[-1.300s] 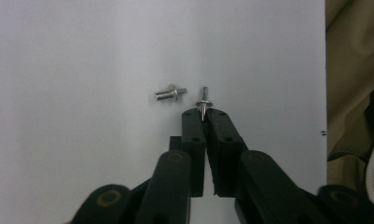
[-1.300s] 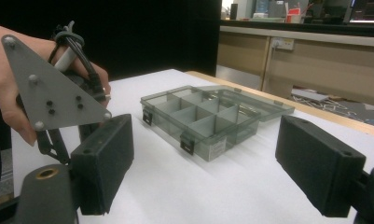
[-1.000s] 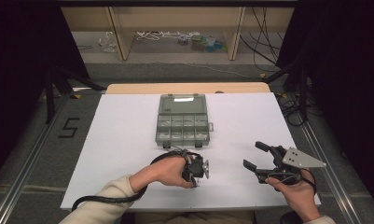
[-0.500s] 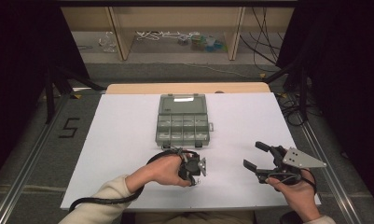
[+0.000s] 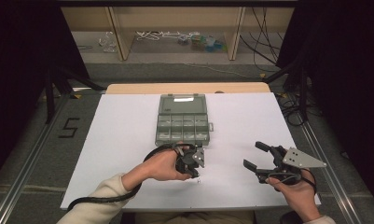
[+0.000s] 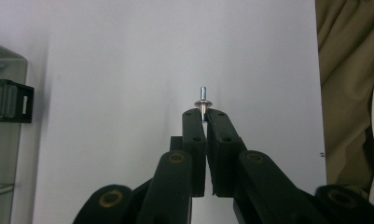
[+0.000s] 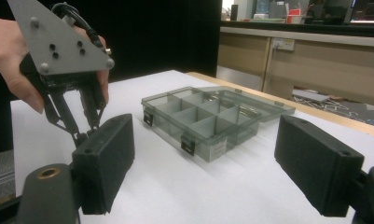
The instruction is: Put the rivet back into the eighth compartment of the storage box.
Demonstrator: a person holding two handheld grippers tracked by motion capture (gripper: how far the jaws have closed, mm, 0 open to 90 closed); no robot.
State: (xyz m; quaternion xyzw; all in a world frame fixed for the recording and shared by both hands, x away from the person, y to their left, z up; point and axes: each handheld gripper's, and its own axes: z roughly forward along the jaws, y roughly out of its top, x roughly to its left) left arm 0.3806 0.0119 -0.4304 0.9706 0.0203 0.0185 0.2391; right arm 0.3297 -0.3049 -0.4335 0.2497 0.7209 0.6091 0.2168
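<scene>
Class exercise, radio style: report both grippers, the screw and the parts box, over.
Left gripper shut on screw, just above the white table. Right gripper open, empty. Compartment box open, path clear.

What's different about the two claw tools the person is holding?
The left gripper has its jaws pinched shut on a small screw; the right gripper has its jaws spread wide with nothing between them. The left gripper points down at the white table just in front of the open compartment box; the right gripper lies more level, off to the side. Both are black, two-jawed and hand-held.
</scene>
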